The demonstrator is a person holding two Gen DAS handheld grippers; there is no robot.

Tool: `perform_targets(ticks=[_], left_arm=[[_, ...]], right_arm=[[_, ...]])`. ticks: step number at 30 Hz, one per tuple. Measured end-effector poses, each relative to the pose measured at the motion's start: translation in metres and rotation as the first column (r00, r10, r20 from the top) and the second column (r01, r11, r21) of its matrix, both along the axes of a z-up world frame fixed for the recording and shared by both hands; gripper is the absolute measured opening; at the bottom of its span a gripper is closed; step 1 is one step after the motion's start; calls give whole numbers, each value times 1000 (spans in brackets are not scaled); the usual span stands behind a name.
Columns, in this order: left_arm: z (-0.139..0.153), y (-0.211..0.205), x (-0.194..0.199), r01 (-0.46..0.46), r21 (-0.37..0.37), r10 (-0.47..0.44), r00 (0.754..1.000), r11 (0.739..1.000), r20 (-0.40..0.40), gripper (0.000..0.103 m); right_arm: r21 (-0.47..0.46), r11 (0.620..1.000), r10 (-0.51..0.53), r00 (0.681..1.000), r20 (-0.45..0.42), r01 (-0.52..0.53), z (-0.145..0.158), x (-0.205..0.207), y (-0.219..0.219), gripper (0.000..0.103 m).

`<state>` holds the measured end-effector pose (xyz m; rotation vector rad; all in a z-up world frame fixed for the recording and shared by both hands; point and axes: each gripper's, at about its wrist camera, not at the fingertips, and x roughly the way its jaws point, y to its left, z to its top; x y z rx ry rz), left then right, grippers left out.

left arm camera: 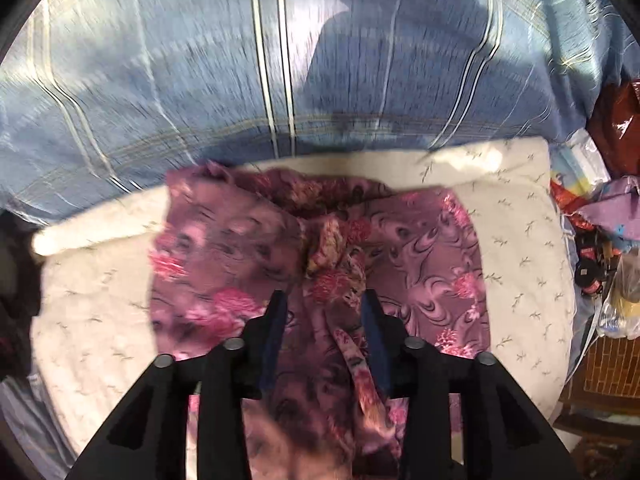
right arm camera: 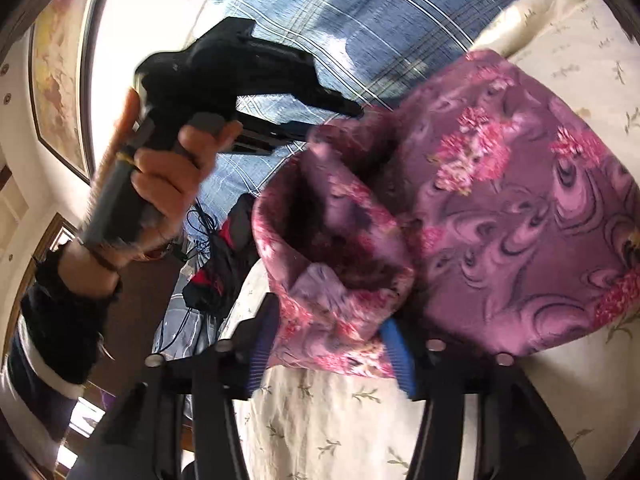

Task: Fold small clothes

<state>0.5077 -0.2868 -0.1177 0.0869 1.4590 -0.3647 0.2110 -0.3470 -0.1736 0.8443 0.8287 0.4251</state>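
Your left tongs (left arm camera: 323, 300) point down over the purple flowered garment (left arm camera: 320, 248), their blue pads parted with a bunched ridge of cloth running between them, unpressed. Your right tongs (right arm camera: 332, 312) are likewise parted, a rolled fold of the garment lying between the pads without being squeezed. The garment rests, partly folded, on a cream cushion (left arm camera: 520, 232) laid on the blue striped bedspread (left arm camera: 160, 80). Your left hand (right arm camera: 160, 184) grips its handle.
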Motion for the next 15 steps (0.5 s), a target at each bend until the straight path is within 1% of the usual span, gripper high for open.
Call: perform_targets(ticks=[1, 3, 5, 6, 7, 9, 10, 11, 12, 13, 14, 15], left_arm=[[6, 2, -4, 3, 6, -3, 1000, 1000, 2, 49], [9, -6, -13, 19, 32, -18, 1000, 999, -19, 49], [-3, -23, -21, 58, 59, -54, 996, 997, -68, 49], [-9, -30, -25, 82, 84, -75, 994, 993, -81, 49], [-12, -33, -27, 102, 113, -92, 992, 988, -87, 49], [-29, -44, -32, 134, 217, -117, 989, 967, -91, 49], [-38, -47, -33, 136, 264, -116, 989, 955, -91, 46], [-45, -48, -34, 127, 305, -106, 991, 944, -85, 38], [-46, -48, -34, 119, 314, -101, 992, 942, -72, 19], [-47, -49, -35, 101, 308, -87, 995, 946, -57, 16], [-45, -47, -36, 72, 292, -64, 997, 954, -36, 14], [-39, -47, -37, 40, 264, -40, 999, 964, -5, 13]], right_arm=[[-9, 1000, 3, 1000, 8, -3, 2, 1, 4, 55], [-56, 998, -5, 1000, 24, 6, 5, 2, 6, 56], [-78, 997, -7, 1000, 23, 8, 2, 2, 9, 57], [-80, 997, -9, 1000, 17, 10, -2, 4, 8, 57], [-77, 997, -9, 1000, 12, 10, -3, 5, 7, 57], [-55, 998, -10, 1000, 22, 11, -7, 5, 8, 57], [-43, 999, -7, 999, 38, 9, -8, 6, 8, 57], [-35, 999, -6, 999, 48, 8, -9, 4, 3, 52], [-24, 1000, -1, 999, 54, 2, -10, 5, 3, 32], [-2, 1000, 9, 998, 58, -9, -12, 4, 0, 21], [40, 999, 12, 999, 51, -14, -15, 5, -2, 11], [66, 998, 3, 999, 45, -6, -15, 4, -5, 11]])
